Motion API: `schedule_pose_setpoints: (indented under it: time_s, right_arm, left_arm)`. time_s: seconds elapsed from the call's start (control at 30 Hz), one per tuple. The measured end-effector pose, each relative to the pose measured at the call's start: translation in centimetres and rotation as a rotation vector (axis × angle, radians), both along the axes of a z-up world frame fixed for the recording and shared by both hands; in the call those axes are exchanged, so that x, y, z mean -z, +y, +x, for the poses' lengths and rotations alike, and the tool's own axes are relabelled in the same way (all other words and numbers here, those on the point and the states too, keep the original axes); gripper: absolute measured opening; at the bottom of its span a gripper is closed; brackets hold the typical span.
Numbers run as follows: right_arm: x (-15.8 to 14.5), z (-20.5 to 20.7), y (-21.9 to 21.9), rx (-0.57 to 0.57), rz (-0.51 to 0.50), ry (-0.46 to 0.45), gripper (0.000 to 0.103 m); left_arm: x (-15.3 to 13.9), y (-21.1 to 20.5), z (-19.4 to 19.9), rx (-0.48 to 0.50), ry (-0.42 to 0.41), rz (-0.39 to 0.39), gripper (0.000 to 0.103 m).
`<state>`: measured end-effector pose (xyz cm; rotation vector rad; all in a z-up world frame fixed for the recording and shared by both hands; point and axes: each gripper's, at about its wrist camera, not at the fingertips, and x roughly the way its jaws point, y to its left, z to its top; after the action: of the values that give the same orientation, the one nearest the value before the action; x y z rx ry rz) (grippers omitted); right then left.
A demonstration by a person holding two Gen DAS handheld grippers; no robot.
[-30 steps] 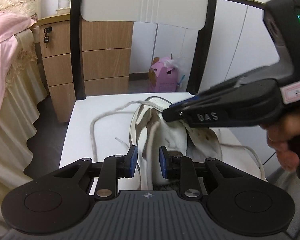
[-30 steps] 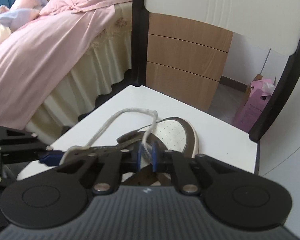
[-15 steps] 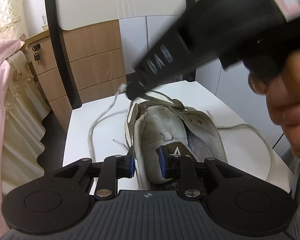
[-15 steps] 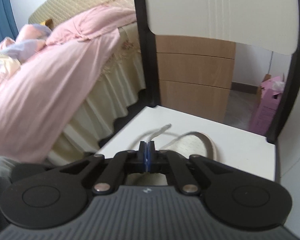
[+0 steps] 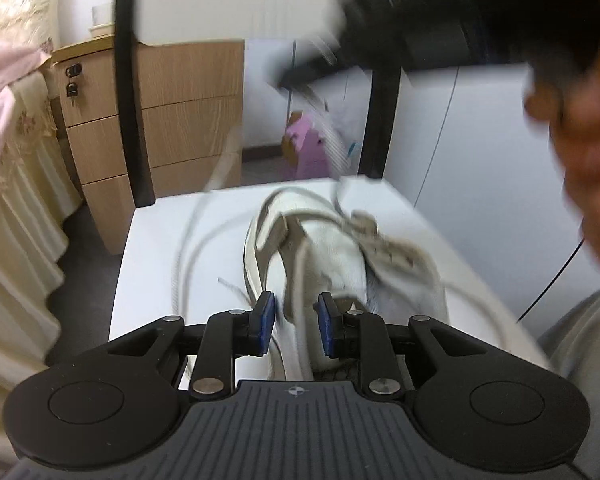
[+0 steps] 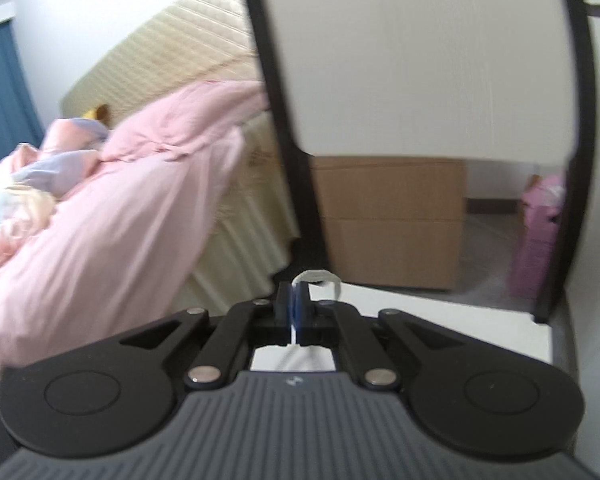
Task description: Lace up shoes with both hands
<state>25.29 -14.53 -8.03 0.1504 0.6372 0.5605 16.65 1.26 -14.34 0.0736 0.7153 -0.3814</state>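
A white chair seat (image 5: 167, 240) is seen, and the shoe (image 5: 332, 248) is laid on it with the toe turned away from the left camera. The tongue is exposed and the eyelet flaps are spread apart; no lace is seen crossing between them, though the picture is blurred there. The lace (image 5: 187, 256) is lying in loose loops on the seat at the left of the shoe, and another strand is trailing at the right.

The left hand-held gripper (image 5: 292, 316) is held released at the heel end, with its jaws standing on both sides of the collar edge, not pressed on it. The right hand-held gripper (image 6: 295, 308) is clenched on a piece of the lace (image 6: 320, 276), which is bent over above the pads; in the left view it is lifted high above the shoe.

The lacing is judged to be far from complete: most eyelets seem to be left without lace, and no knot is seen.
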Motion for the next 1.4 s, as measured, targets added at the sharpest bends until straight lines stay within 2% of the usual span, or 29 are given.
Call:
schedule_pose_setpoints:
  time_s: [0.07,0.13,0.17,0.2,0.23,0.37,0.47,0.5,0.53,0.63,0.67,0.77,0.83,0.87,0.93,1.0,1.1,1.17,1.27,1.4]
  right_arm:
    - [0.9,0.0,-0.5,0.033,-0.065,0.011,0.005]
    - [1.8,-0.1,-1.2,0.057,-0.102,0.029,0.021]
    - [2.2,-0.2,-1.6,0.07,-0.095,0.034,0.04]
    - [2.3,-0.3,-2.1,0.09,-0.084,0.036,0.053]
    - [2.4,-0.3,-2.4,0.109,-0.076,0.035,0.055]
    - [1.5,0.1,-2.1,0.138,-0.094,0.032,0.055]
    - [0.4,0.8,-0.1,0.091,-0.162,0.061,0.054]
    - [0.1,1.1,0.7,0.048,-0.169,0.086,0.052]
    - [-0.1,1.3,1.7,0.003,-0.174,0.107,0.051]
    - [-0.6,1.9,4.6,-0.093,-0.21,0.143,0.05]
    - [-0.6,2.0,5.6,-0.114,-0.226,0.153,0.05]
    - [-0.9,2.4,8.0,-0.131,-0.289,0.136,0.052]
    - [-0.9,2.8,9.3,-0.158,-0.294,0.147,0.052]
    - [-0.5,2.9,9.8,-0.191,-0.297,0.178,0.051]
    - [1.0,3.0,11.4,-0.301,-0.364,0.254,0.045]
    - [2.6,3.1,12.9,-0.424,-0.449,0.328,0.029]
    - [4.8,2.4,14.9,-0.549,-0.556,0.393,0.026]
    - [6.3,1.8,16.1,-0.615,-0.622,0.426,0.026]
    - [8.4,1.4,16.5,-0.636,-0.695,0.461,0.022]
    - [9.5,2.1,16.4,-0.617,-0.729,0.484,0.012]
  left_arm:
    - [-0.5,1.3,-0.4,-0.005,-0.012,-0.039,0.029]
    - [-1.1,2.5,-0.8,-0.009,-0.024,-0.079,0.039]
    - [-1.3,3.1,-1.0,-0.012,-0.03,-0.099,0.041]
    - [-1.6,3.8,-1.2,-0.014,-0.036,-0.118,0.046]
    - [-1.9,4.4,-1.4,-0.016,-0.042,-0.138,0.05]
    - [-2.9,6.5,-2.5,-0.014,-0.067,-0.189,0.054]
    - [-3.5,8.3,-3.5,-0.027,-0.122,-0.162,0.057]
    - [-3.8,9.2,-3.9,-0.041,-0.15,-0.162,0.063]
    - [-4.1,10.3,-4.1,-0.049,-0.156,-0.196,0.069]
    - [-4.1,12.5,-3.7,-0.095,-0.158,-0.232,0.074]
    - [-3.9,12.8,-3.4,-0.115,-0.154,-0.218,0.074]
    - [-3.2,13.8,-2.2,-0.164,-0.112,-0.205,0.077]
    - [-2.9,14.7,-1.6,-0.207,-0.093,-0.211,0.08]
    - [-2.8,15.5,-1.3,-0.228,-0.084,-0.226,0.081]
    - [-2.7,17.3,-0.8,-0.265,-0.062,-0.277,0.081]
    - [-2.4,19.1,-0.5,-0.301,-0.038,-0.319,0.08]
    - [-1.9,21.3,-0.3,-0.35,-0.007,-0.371,0.08]
    - [-1.6,21.9,-0.5,-0.366,0.007,-0.378,0.08]
    - [-1.2,22.6,-0.6,-0.384,0.021,-0.371,0.08]
    - [-0.9,23.2,-0.9,-0.399,0.031,-0.363,0.08]
